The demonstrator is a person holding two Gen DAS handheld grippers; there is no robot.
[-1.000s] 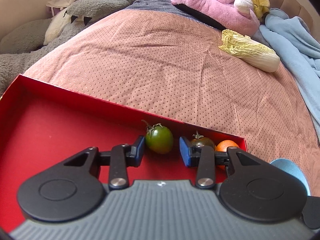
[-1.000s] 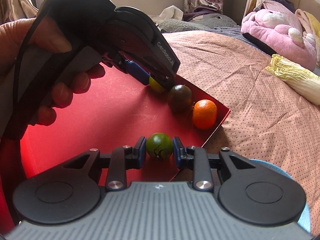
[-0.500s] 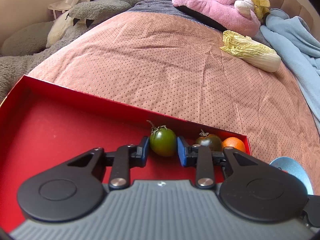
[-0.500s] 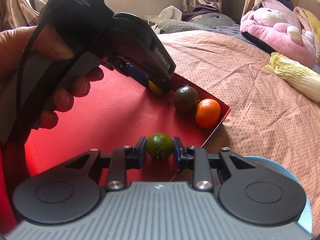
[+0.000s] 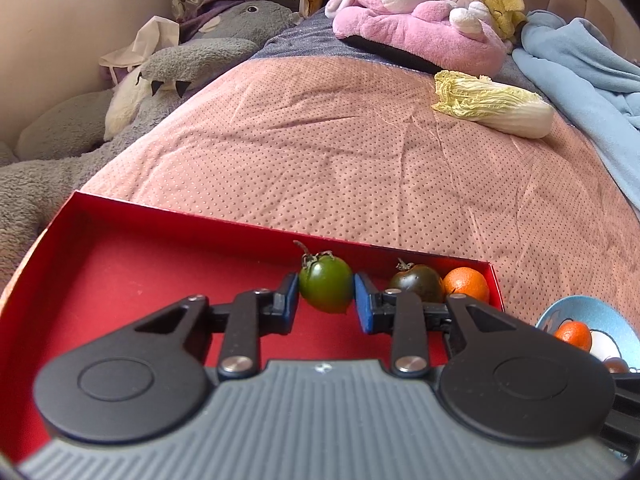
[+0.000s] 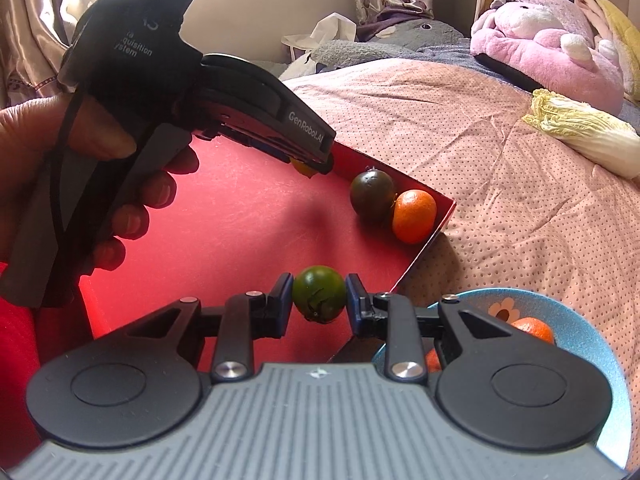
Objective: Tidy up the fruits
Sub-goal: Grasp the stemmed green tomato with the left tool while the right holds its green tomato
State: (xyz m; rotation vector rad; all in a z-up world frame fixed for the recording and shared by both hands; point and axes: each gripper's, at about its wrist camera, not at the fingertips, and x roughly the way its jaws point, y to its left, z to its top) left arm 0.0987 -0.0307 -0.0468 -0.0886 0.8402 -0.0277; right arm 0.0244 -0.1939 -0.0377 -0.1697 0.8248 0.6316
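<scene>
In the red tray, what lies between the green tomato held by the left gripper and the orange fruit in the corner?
A dark tomato lies there, beside the orange fruit; the left wrist view shows it.

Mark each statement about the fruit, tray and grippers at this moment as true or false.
1. The left gripper is shut on a green tomato. True.
2. The right gripper is empty. False: it holds another green tomato.
3. The orange sits in a corner of the red tray. True.
4. The napa cabbage lies in the tray. False: it lies on the pink bedspread.
</scene>
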